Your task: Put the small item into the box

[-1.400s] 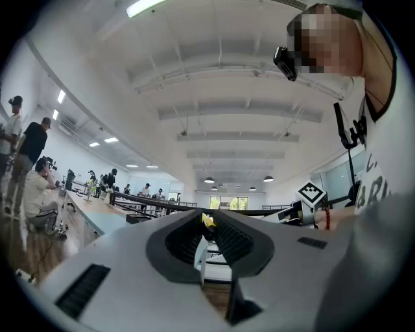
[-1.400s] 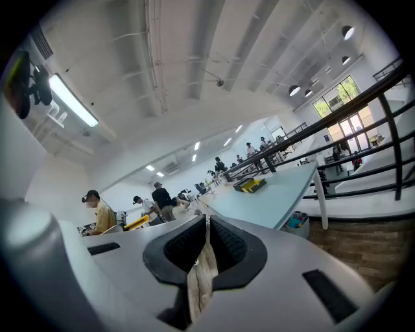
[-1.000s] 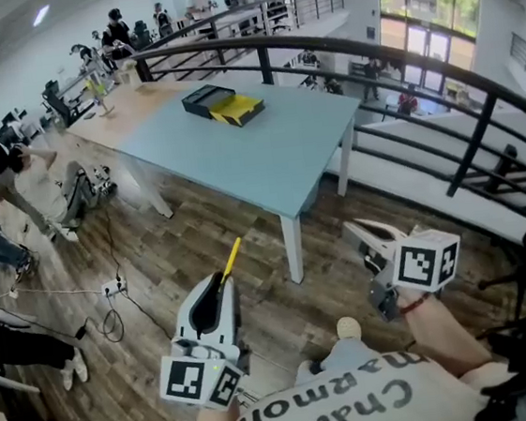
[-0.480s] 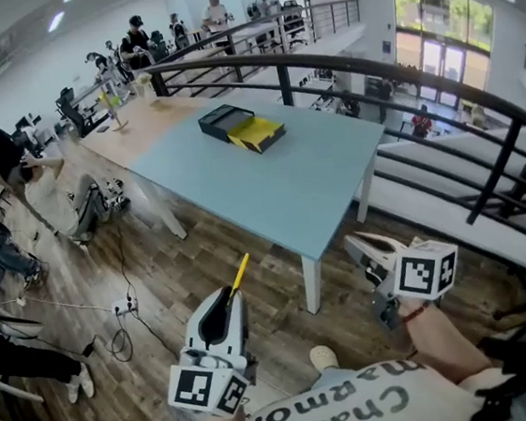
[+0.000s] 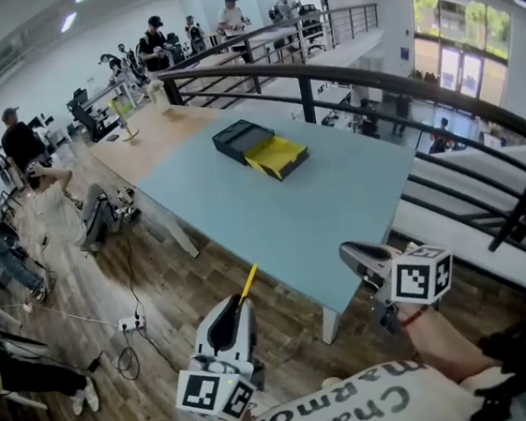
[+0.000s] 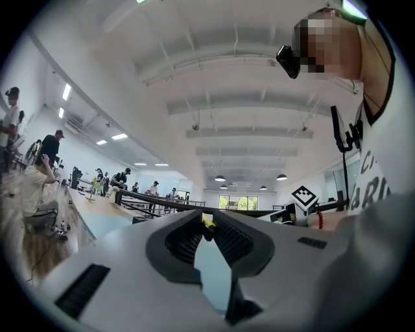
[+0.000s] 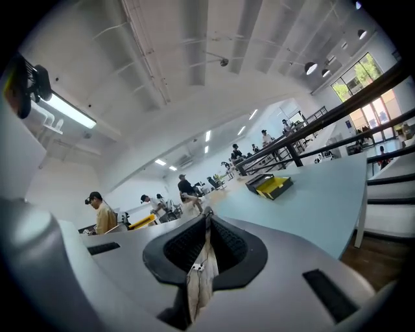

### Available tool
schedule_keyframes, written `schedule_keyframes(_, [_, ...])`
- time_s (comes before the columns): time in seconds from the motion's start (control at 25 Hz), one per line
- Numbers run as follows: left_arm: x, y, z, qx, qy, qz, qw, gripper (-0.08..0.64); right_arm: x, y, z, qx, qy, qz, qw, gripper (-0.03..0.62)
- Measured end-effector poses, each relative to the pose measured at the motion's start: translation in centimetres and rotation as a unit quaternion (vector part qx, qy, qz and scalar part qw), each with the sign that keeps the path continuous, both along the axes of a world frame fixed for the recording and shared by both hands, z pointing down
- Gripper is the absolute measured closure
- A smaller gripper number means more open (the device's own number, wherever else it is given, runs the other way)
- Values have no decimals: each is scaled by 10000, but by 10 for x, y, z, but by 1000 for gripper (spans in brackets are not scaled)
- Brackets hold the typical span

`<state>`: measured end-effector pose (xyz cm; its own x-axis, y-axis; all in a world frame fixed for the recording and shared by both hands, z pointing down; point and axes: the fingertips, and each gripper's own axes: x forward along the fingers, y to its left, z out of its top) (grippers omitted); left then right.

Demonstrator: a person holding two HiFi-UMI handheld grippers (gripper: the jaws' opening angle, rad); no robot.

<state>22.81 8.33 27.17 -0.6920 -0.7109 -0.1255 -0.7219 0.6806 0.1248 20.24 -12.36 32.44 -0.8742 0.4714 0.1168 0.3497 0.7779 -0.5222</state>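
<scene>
Left tongs point(image 5: 241, 303): low at 7 o'clock, out over the wooden floor point(image 5: 147, 265) just short of the worktop's near edge, tips clamped on the small item.
Small item point(image 5: 249, 282): thin and yellow, poking out past the tips toward 1 o'clock.
Right tongs point(image 5: 348, 254): at 5 o'clock by the worktop's near corner, tips pressed together, nothing held.
Box point(image 5: 261, 148): open, a dark half beside a yellow half, lying at 12 o'clock on the far part of the worktop, well apart from both tongs.
Worktop point(image 5: 337, 196): pale blue.
</scene>
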Motion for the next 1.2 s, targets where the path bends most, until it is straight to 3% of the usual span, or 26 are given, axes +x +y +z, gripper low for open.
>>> schedule_keyframes(0.2, [-54,-15,4,40,-3,-44,10000,509,-54,-16,5,32,1,-29,10000,543])
schedule_keyframes(0.6, [-106,-3,10,179,58,-145,9997,509,-102,-12,21,-81,148,-57,9998,543])
schedule_keyframes(1.2, [-225,57,-22,28,-116,803,9967,509,-184,46,-2,-127,31,905,9958,543])
